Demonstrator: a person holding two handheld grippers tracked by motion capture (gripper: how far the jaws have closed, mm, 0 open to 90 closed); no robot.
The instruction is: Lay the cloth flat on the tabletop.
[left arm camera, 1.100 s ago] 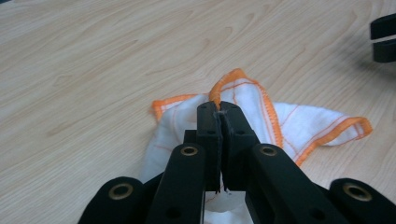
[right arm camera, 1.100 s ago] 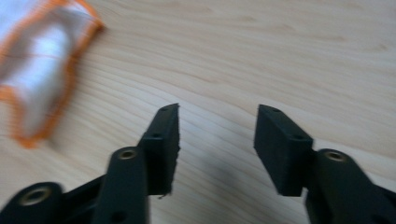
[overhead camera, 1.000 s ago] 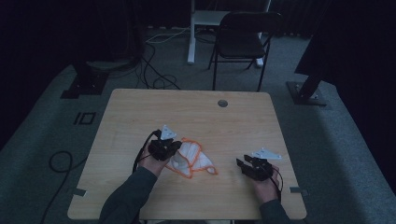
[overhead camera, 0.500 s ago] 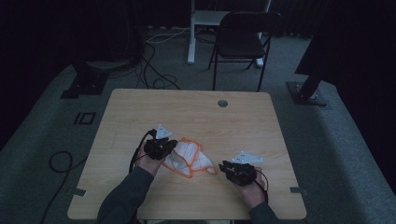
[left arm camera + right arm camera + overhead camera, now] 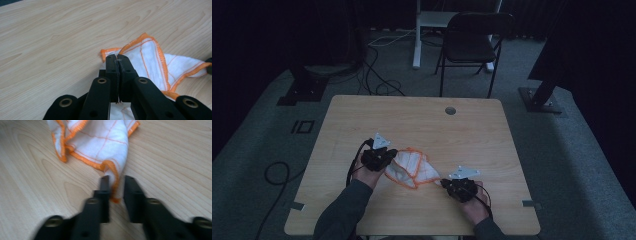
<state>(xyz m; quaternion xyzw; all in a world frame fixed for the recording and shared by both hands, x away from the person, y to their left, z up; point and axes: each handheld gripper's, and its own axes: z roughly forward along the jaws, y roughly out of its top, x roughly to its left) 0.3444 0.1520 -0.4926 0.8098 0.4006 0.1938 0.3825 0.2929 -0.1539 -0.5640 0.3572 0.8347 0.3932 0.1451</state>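
The left gripper [image 5: 117, 58] is clamped on one edge of the orange-hemmed white cloth [image 5: 411, 167] lying crumpled on the wooden table [image 5: 422, 120], while the right gripper [image 5: 117, 182], jaws just closing, straddles a corner without pinching it; spreading or folding remains.

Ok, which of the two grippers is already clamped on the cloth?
The left gripper: its jaws are pressed together on the cloth's orange hem. The right gripper's jaws have just been closing around a corner, with a gap showing.
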